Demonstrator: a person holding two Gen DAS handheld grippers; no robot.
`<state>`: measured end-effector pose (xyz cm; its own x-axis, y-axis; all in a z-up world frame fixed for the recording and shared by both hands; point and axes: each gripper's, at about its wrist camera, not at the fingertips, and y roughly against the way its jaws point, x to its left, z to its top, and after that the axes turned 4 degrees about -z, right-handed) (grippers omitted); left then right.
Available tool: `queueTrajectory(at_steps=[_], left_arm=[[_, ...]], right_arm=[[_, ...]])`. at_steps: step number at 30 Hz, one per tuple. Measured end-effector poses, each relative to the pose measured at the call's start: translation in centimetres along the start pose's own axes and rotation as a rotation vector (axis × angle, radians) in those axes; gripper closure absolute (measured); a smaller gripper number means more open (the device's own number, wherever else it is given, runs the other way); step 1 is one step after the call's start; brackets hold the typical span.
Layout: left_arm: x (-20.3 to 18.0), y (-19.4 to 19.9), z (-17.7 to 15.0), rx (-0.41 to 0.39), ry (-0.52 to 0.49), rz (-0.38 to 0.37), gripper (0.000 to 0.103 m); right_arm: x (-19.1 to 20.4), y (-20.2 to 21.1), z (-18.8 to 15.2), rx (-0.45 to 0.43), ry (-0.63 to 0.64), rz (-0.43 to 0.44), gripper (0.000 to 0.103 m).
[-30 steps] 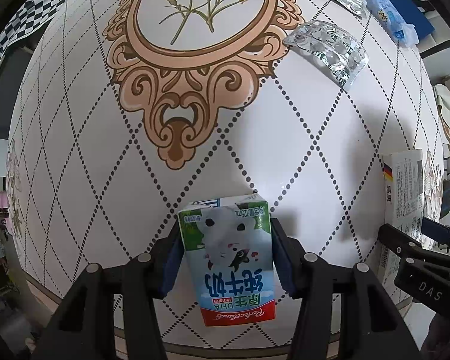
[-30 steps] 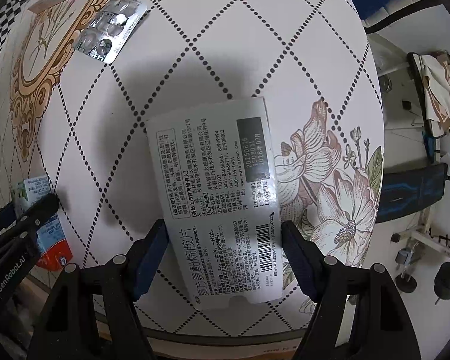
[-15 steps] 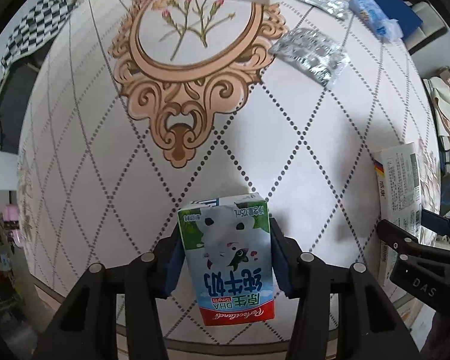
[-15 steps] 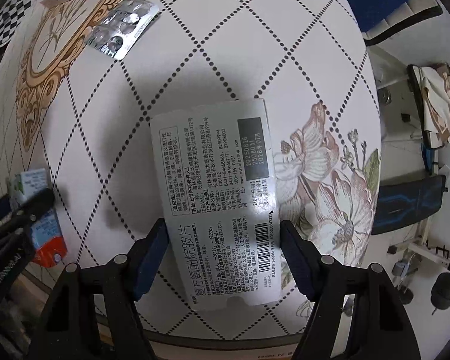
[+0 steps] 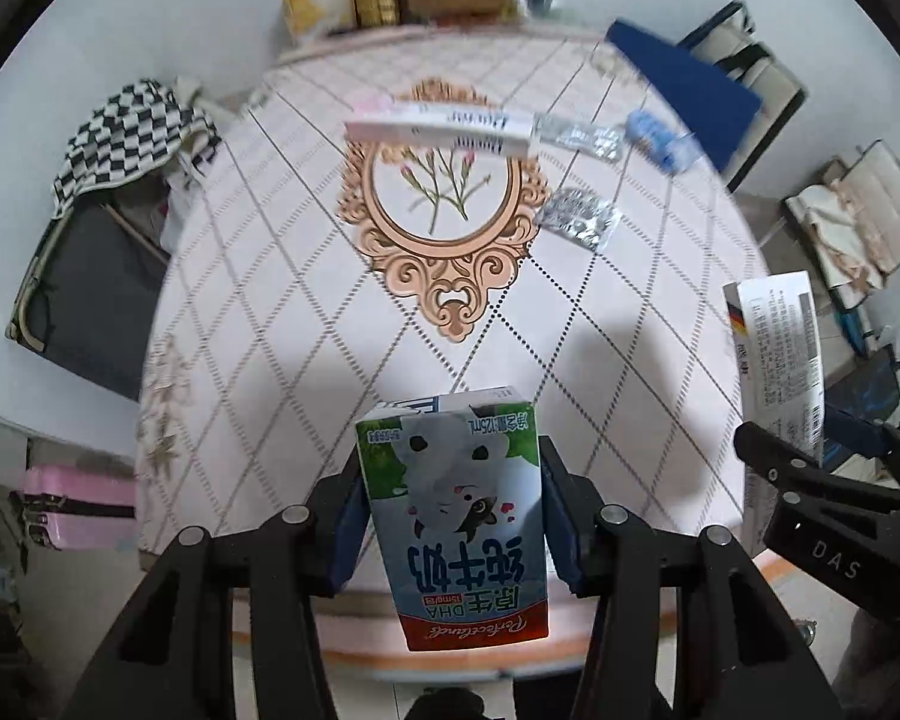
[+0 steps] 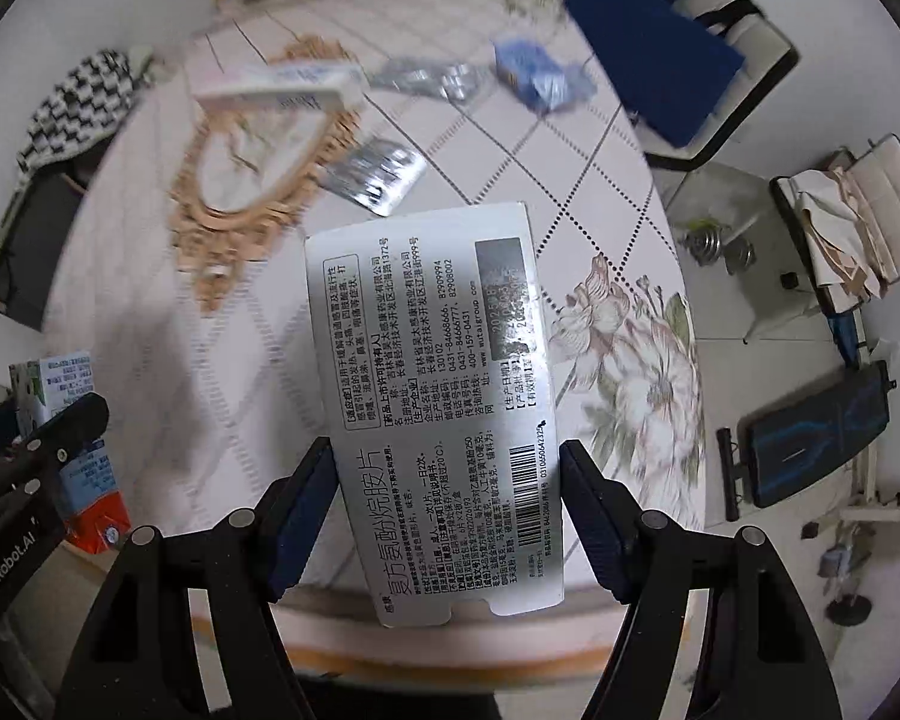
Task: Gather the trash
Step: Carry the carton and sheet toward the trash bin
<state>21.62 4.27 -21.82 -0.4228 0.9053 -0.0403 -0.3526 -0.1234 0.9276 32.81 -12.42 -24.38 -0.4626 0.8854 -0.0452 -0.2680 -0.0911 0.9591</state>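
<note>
Left hand-held gripper (image 5: pixel 450 516) clamped on a milk carton (image 5: pixel 453 495), held up over the near edge of the table (image 5: pixel 270 312). Right hand-held gripper (image 6: pixel 447 507) pinching a flat white medicine box (image 6: pixel 435 396), also lifted, above the near right edge. Further back: a long white box (image 5: pixel 441 129), two foil blister packs (image 5: pixel 579 219), blue packet (image 5: pixel 657 138).

I'm looking into a lived-in home. A patterned tablecloth (image 5: pixel 282 276) lies ahead of my claw. Beyond it sit a weight bench (image 6: pixel 810 444) and dumbbells (image 6: pixel 711 243).
</note>
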Motion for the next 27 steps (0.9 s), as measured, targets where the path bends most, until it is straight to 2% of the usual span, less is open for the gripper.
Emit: queueTrajectory(at_steps=[2,6,9,13,15,17,20,23,27], left_arm=[[1.3,2.3,-2.0,-0.034,-0.007,-0.025,0.056],[3.6,5.4,-6.9,-0.053,-0.027,-0.082,0.056],[4.9,5.6,-10.8,-0.006,-0.021,-0.114,0.056],[6.0,3.7,-16.1,0.108,0.009,-0.153,0.056],[6.4,1.6,-18.9,0.175,0.025,-0.155,0.056],[7.2,-1.6,-21.6,0.263,0.062,-0.165,0.056],[8.1,-6.8,-24.3,0.351,0.119,-0.171,0.056],[8.9,-13.5,-26.6,0.42,0.177,-0.173,0.056],[9.2,-23.4,-29.2,0.484,0.225,-0.196,0.055]], right_arm=[[0.8,1.8,-1.3,-0.021,-0.021,0.016,0.027],[3.3,5.6,-7.1,-0.042,-0.084,0.06,0.027],[4.5,6.8,-11.8,-0.03,-0.126,0.083,0.027],[5.7,5.9,-19.1,0.076,-0.174,0.128,0.027],[6.3,4.4,-22.8,0.145,-0.182,0.147,0.027],[6.6,2.5,-25.4,0.204,-0.19,0.155,0.027],[6.9,-1.8,-29.2,0.287,-0.203,0.163,0.027],[6.9,-8.0,-31.8,0.351,-0.214,0.163,0.027],[6.9,-18.8,-34.4,0.406,-0.233,0.164,0.027]])
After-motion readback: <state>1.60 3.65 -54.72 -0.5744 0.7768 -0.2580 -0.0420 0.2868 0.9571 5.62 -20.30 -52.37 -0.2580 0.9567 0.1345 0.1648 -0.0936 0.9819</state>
